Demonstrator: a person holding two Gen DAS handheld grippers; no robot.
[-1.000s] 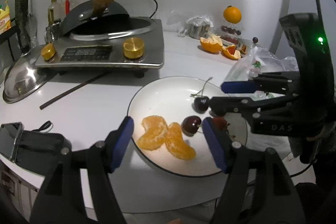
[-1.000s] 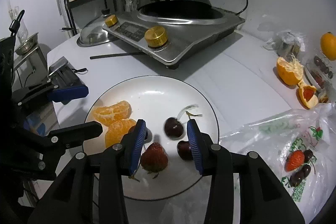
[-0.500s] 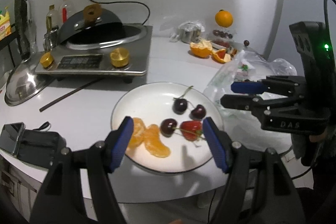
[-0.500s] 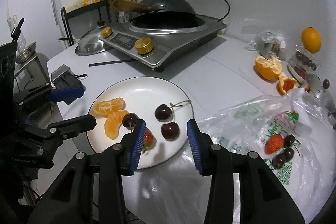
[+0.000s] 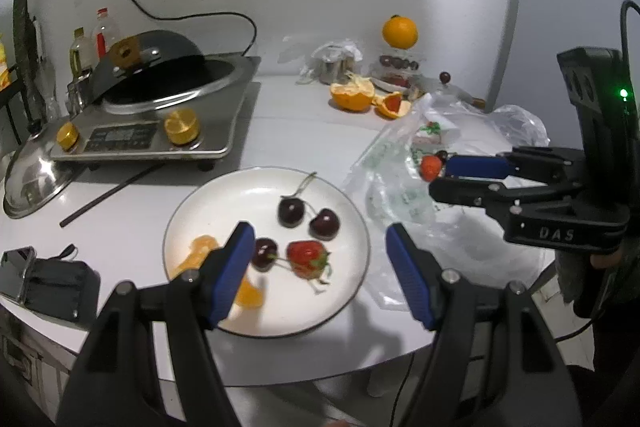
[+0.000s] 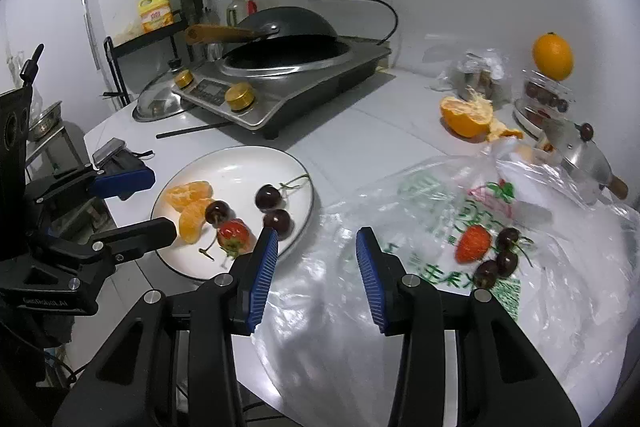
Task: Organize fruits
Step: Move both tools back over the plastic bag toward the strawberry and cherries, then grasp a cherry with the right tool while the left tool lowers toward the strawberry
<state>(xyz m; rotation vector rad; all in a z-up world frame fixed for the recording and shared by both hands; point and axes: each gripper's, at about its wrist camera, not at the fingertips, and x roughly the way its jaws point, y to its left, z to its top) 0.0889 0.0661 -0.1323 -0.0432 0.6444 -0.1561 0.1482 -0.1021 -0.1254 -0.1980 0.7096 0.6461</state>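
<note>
strawberry in bag right of released, empty right tool

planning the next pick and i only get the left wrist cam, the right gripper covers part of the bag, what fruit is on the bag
observer: One strawberry and three cherries lie close together on the plastic bag.
operator: is the right gripper carrying anything
observer: No, the right gripper is open, with nothing between its pads.
operator: are its pads over that fruit
observer: No. In the right wrist view the fruit lies off to the right of the pads; between them shows only bare bag, next to the plate.
</note>
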